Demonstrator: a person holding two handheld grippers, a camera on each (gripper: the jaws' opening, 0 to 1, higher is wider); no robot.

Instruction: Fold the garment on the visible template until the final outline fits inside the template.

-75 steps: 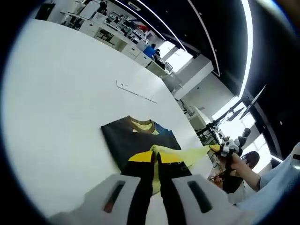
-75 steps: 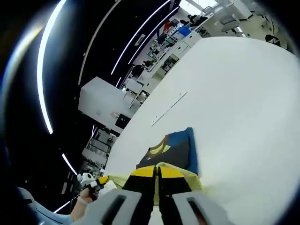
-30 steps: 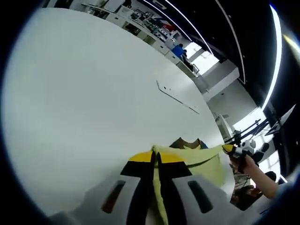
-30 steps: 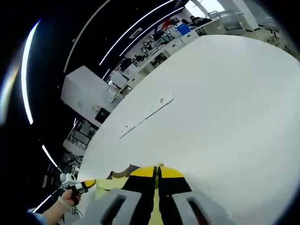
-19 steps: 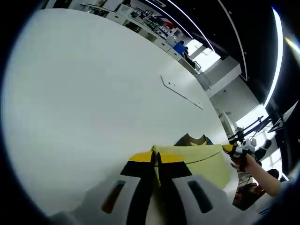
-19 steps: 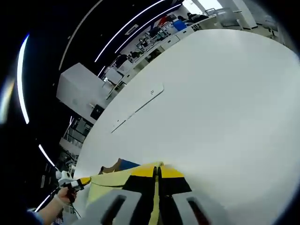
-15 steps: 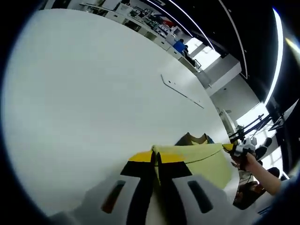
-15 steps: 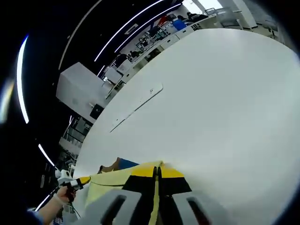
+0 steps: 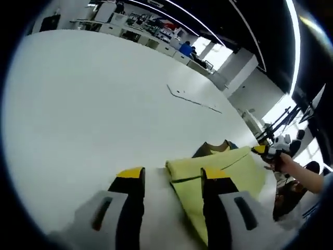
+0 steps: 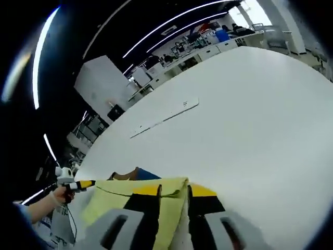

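lying between both released tools (image 9: 171,179) (image 10: 173,197), the yellow garment (image 9: 216,169) covers the white table (image 9: 78,114).

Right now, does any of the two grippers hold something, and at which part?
Nothing is held. Both the left gripper and the right gripper stand open, and a corner of the yellow garment lies loose between each pair of jaws.

Both the left gripper (image 9: 171,179) and right gripper (image 10: 174,195) have opened, releasing the garment (image 9: 218,174).
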